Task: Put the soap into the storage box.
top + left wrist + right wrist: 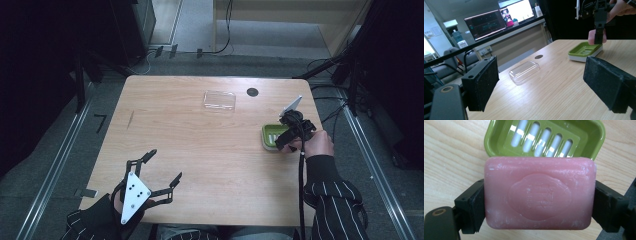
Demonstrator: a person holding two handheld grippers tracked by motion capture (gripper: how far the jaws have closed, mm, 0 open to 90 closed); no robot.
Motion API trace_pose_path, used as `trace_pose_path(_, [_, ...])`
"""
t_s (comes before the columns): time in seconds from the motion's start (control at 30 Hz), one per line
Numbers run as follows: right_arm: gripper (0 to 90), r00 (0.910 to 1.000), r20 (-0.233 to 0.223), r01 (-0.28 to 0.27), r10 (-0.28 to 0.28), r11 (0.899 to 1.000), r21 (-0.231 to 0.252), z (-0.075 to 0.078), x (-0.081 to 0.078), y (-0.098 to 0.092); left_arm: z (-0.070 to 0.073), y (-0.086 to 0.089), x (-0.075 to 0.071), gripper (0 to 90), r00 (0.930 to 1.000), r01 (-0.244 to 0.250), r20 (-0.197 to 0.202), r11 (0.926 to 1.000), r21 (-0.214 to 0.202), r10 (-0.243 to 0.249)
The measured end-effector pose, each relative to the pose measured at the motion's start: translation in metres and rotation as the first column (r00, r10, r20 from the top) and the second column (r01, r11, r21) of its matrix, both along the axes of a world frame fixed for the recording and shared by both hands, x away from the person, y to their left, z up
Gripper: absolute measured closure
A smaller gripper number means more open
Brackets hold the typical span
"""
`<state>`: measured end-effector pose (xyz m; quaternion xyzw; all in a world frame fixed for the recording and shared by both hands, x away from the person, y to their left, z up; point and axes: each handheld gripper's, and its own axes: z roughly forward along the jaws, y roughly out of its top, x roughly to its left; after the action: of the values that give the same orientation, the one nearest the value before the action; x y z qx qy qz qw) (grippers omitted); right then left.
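A pink bar of soap point(539, 192) is clamped by its short ends between the black pads of my right gripper point(539, 206). It hangs just above the near rim of a green slotted soap dish point(499, 142). In the high view the dish point(269, 134) sits near the table's right edge with my right gripper point(285, 141) over its right side. My left gripper point(164, 166) rests at the near left, jaws wide open and nothing between them. Its own view shows the open left gripper point(544, 82), the dish point(585, 50) and the soap point(592, 37) farther off.
A clear plastic lid point(219, 100) lies toward the far middle of the wooden table point(200, 150), also the lid point(524, 71) ahead of the left jaws. A black round cable hole point(252, 92) is beside it. Monitors and chairs stand beyond the table.
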<state>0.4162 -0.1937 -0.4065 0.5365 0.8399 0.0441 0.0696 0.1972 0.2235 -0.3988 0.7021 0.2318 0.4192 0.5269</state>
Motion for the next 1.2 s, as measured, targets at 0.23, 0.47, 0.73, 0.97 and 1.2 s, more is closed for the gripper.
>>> trace_pose_path(0.23, [13.6,0.9998,0.008,0.017,-0.017,1.0,0.017,-0.002,0.009,-0.002,0.0,0.0,0.0,13.6,1.0,0.0,0.0,1.0,0.0,0.0])
trace_pose_path(0.47, [13.6,0.9987,0.008,0.05,-0.05,0.998,0.042,-0.004,0.02,-0.002,0.0,0.0,0.0,13.6,1.0,-0.001,0.0,1.0,-0.002,0.001])
trace_pose_path(0.73, [13.6,0.9977,0.011,0.066,-0.066,0.996,0.065,-0.008,0.029,-0.002,0.0,0.0,0.0,13.6,1.0,-0.002,-0.001,1.0,-0.007,0.002])
trace_pose_path(0.97, [13.6,0.9951,0.013,0.097,-0.098,0.992,0.078,-0.013,0.036,0.001,0.0,0.0,0.0,13.6,1.0,-0.003,-0.001,1.0,-0.004,0.003])
trace_pose_path(1.2, [13.6,0.9908,0.013,0.133,-0.135,0.984,0.115,-0.02,0.039,0.0,0.0,0.0,0.0,13.6,1.0,-0.001,0.001,1.0,-0.004,0.001])
